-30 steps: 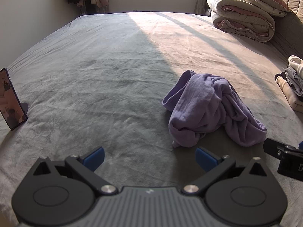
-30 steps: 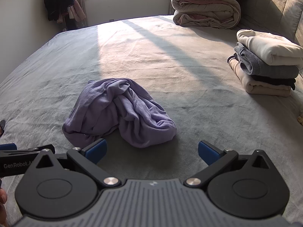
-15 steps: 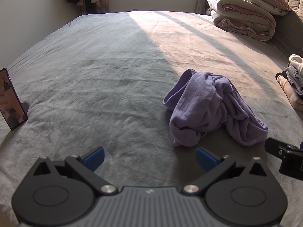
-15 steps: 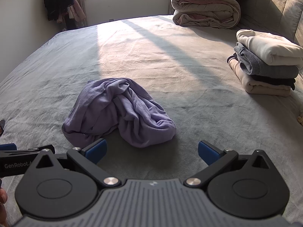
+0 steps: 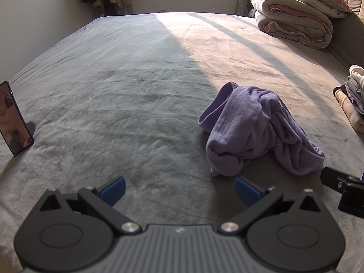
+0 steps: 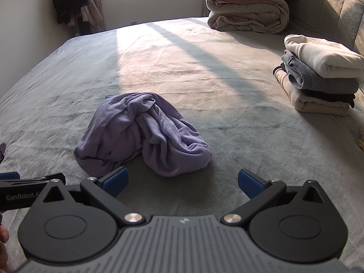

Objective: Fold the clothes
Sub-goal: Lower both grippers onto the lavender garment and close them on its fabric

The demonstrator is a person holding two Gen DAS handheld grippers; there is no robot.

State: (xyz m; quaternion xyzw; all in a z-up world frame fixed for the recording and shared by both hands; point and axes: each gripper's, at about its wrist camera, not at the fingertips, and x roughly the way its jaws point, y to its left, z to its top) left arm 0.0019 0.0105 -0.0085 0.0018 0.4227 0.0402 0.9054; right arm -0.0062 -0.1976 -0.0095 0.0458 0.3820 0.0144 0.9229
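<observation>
A crumpled lilac garment (image 5: 254, 132) lies in a heap on the grey bed cover (image 5: 136, 91); the right wrist view has the same garment (image 6: 141, 134) just ahead, left of centre. My left gripper (image 5: 179, 190) hovers open near the bed's front edge, with the heap ahead to its right and nothing between its blue pads. My right gripper (image 6: 183, 183) is open too, its left pad just short of the heap's near edge. Part of the right gripper (image 5: 343, 188) shows at the left view's right edge.
A stack of folded clothes (image 6: 320, 77) sits at the right side of the bed. Rolled quilts (image 6: 248, 11) lie at the far right by the headboard. A phone (image 5: 13, 120) stands upright at the left edge. Dark clothes (image 6: 70, 0) hang in the far corner.
Both grippers have held almost still; the views shifted only slightly. The garment has not moved.
</observation>
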